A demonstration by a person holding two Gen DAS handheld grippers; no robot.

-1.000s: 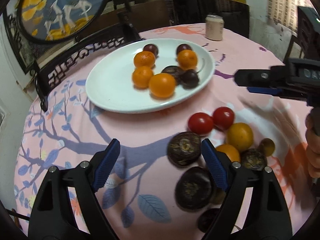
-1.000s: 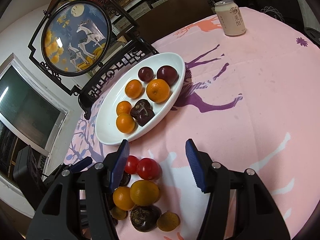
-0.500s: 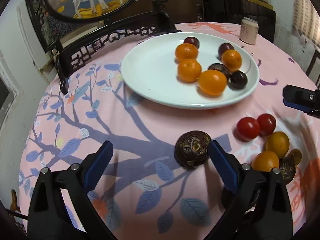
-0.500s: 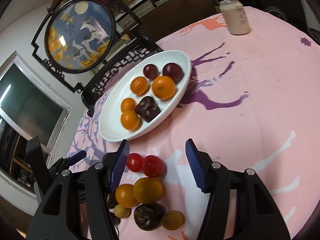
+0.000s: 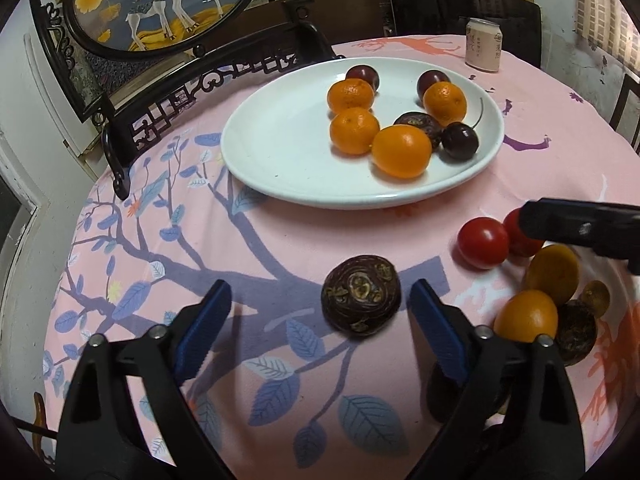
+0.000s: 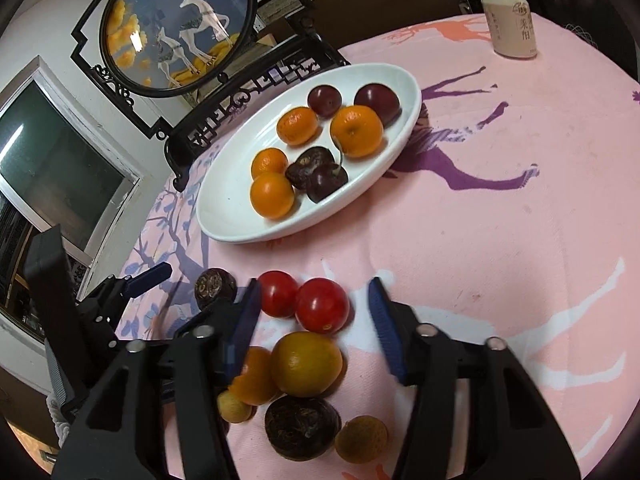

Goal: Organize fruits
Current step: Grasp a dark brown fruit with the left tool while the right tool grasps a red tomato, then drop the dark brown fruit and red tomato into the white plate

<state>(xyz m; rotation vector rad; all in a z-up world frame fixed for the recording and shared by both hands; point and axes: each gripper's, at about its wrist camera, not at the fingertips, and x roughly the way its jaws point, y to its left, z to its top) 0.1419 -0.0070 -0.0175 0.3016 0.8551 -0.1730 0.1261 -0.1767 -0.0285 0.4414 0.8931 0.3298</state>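
With several fruits already on the white plate [image 5: 280,168], the left gripper [image 5: 320,312], jaws wide, brackets the dark wrinkled fruit [image 5: 361,295] and likely must close next, while the right gripper [image 6: 316,312], also wide, hovers over the near red tomato [image 6: 322,305].

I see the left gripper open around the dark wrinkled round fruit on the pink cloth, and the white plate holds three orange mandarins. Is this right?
Not quite: the white plate holds four orange mandarins, not three, as the left wrist view shows. The rest stands: the left gripper is open around the dark wrinkled round fruit on the pink cloth.
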